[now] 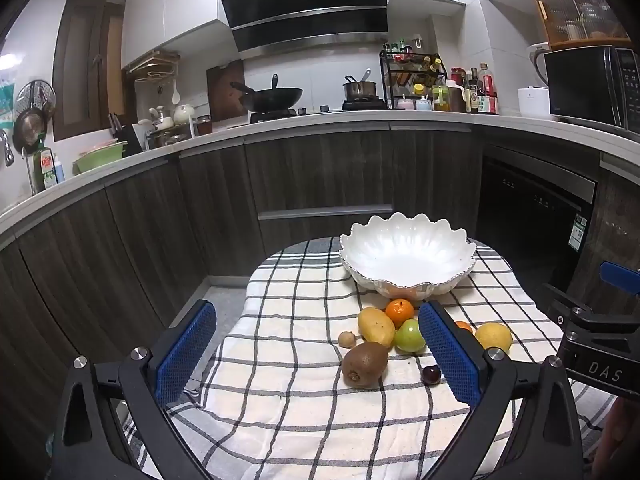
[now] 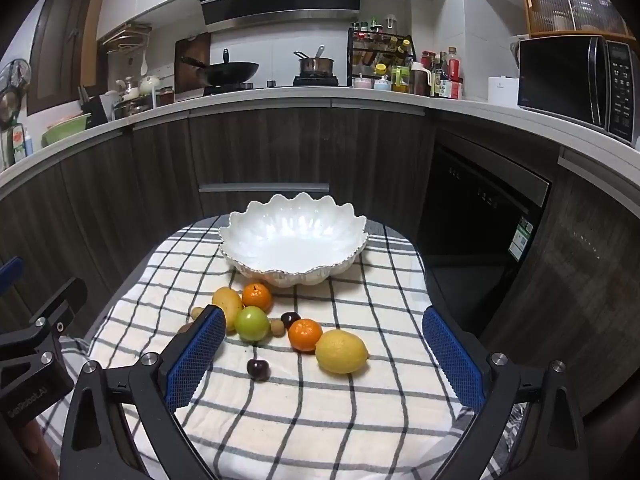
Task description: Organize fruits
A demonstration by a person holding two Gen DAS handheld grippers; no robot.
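A white scalloped bowl (image 2: 294, 240) stands empty at the far end of a small surface (image 2: 304, 412) draped in a checked cloth (image 2: 360, 420), with the fruit lying loose on the cloth just nearer than it. In the right wrist view a mandarin (image 2: 256, 295) sits closest to the bowl, a yellow mango (image 2: 226, 303) touches it on the left, and a green apple (image 2: 252, 323) lies just near of both. To the right of the apple come a small tan fruit (image 2: 277, 327) and a dark round fruit (image 2: 291, 319), then a second mandarin (image 2: 305, 334) that touches a lemon (image 2: 341, 351) on its right. A dark cherry (image 2: 258, 369) lies alone, nearer than the rest. The left wrist view adds a kiwi (image 1: 365, 364) on the near left of the cluster and another small tan fruit (image 1: 347, 339) beside the mango (partly hidden by a finger in the other view). The left gripper (image 1: 318, 354) hangs above the near part of the cloth with its blue-padded fingers (image 1: 186, 354) spread wide apart and nothing between the pads. The right gripper (image 2: 324, 356) hangs likewise, fingers (image 2: 454, 358) wide apart and empty, the lemon and cherry lying on the cloth beyond them. Behind the surface runs a kitchen counter (image 2: 360, 96) with a wok (image 2: 232, 72), a pot (image 2: 316, 65) and a microwave (image 2: 576, 80).
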